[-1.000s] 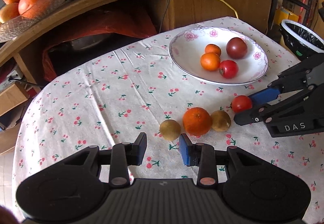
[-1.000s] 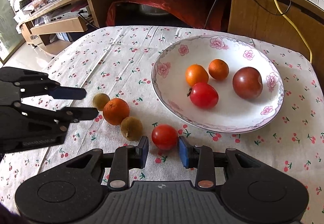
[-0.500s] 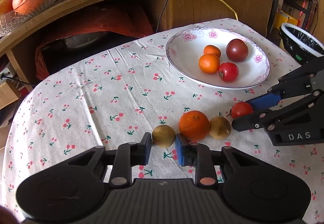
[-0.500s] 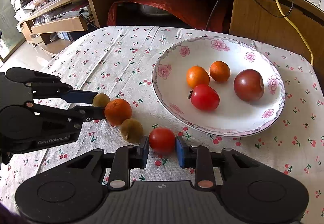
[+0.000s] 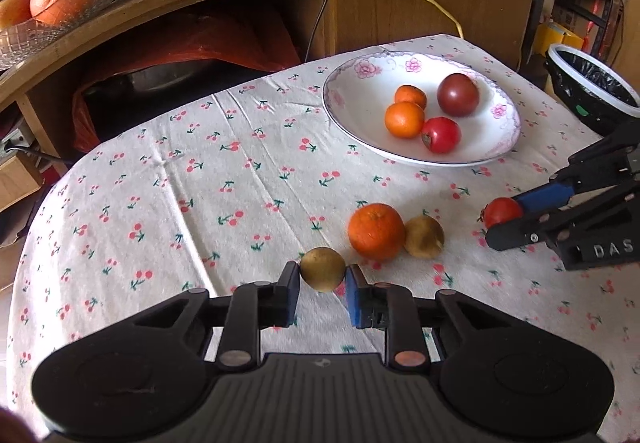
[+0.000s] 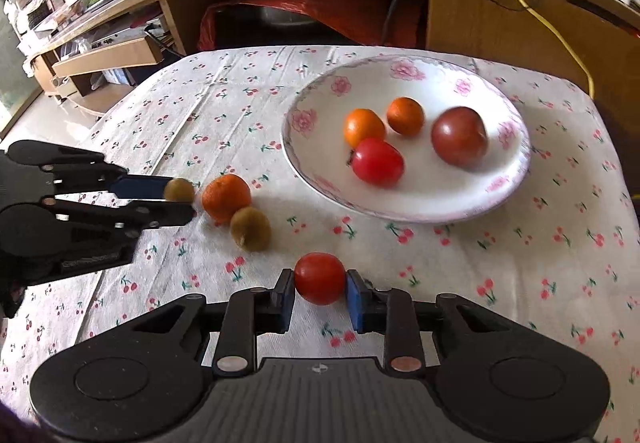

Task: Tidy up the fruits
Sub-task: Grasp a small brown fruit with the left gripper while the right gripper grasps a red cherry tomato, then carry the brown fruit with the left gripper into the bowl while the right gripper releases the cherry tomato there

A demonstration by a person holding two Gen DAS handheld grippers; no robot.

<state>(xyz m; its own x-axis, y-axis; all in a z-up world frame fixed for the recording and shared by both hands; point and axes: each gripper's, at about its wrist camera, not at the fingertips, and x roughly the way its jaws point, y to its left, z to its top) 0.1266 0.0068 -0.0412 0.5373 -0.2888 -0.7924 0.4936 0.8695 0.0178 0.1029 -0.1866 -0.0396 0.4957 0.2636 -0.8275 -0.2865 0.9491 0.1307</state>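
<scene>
Both have closed in: left hand-held gripper (image 5: 322, 289) now pinches the brown fruit (image 5: 322, 274), right hand-held gripper (image 6: 320, 293) pinches the tomato (image 6: 320, 277), mid-bench. Lift straight, gently, toward the plate (image 6: 516, 163) at the far edge.

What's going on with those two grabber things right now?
Left hand-held gripper shut on kiwi. Right hand-held gripper shut on tomato. Plate ahead, path unobstructed.

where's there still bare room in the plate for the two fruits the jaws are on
The plate has bare white floor along its near side, in front of the red tomato, and near the left rim with the pink flower. The middle and far right are crowded: two small oranges and the dark tomato sit close together.
</scene>
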